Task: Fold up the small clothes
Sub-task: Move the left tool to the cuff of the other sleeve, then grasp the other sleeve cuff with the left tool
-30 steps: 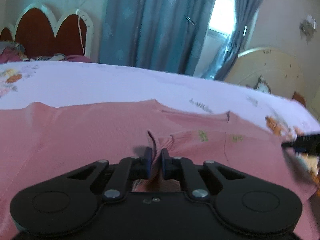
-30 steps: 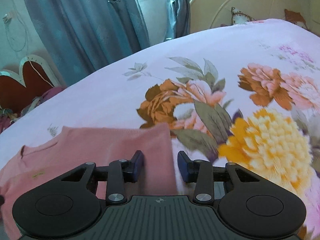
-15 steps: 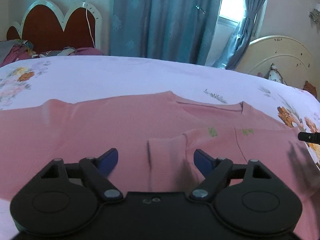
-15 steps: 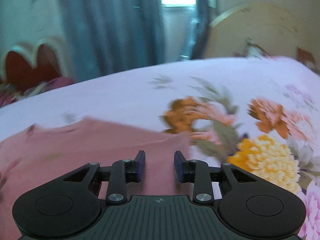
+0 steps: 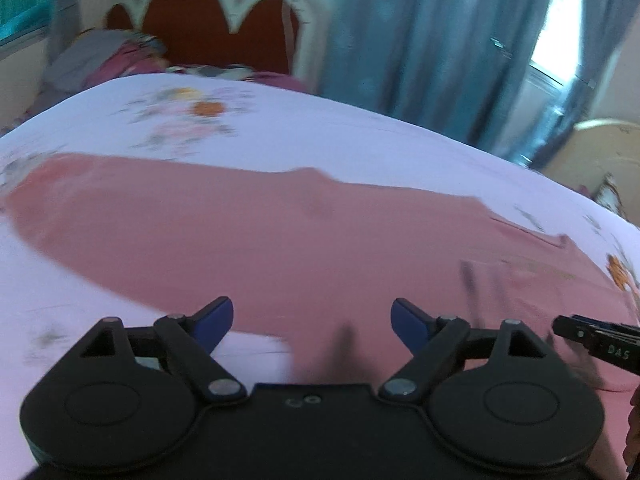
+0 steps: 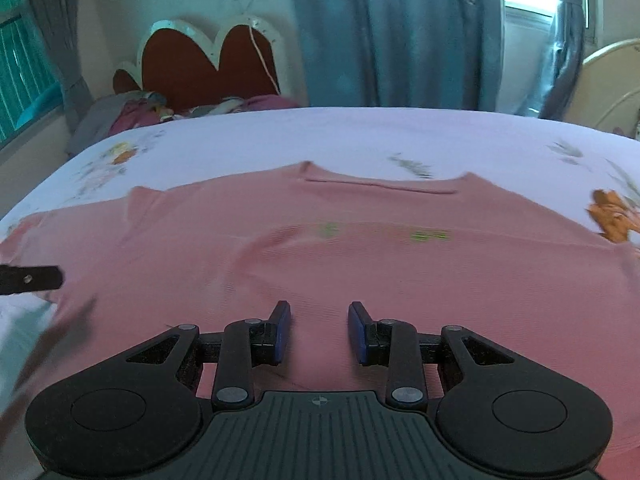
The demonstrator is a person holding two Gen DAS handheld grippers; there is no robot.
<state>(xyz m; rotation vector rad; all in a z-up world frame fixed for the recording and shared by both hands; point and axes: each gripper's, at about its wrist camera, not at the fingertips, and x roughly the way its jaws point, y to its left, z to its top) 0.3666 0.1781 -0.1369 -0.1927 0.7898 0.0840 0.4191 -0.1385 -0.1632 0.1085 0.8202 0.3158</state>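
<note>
My left gripper point(image 5: 312, 320) gapes wide, my right gripper point(image 6: 319, 330) narrower, both empty above the shirt point(image 6: 360, 256) mid-frame.

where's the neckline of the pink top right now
In the right wrist view the neckline sits at the far edge of the pink top, straight ahead of the open right gripper, on the floral bedsheet.
</note>
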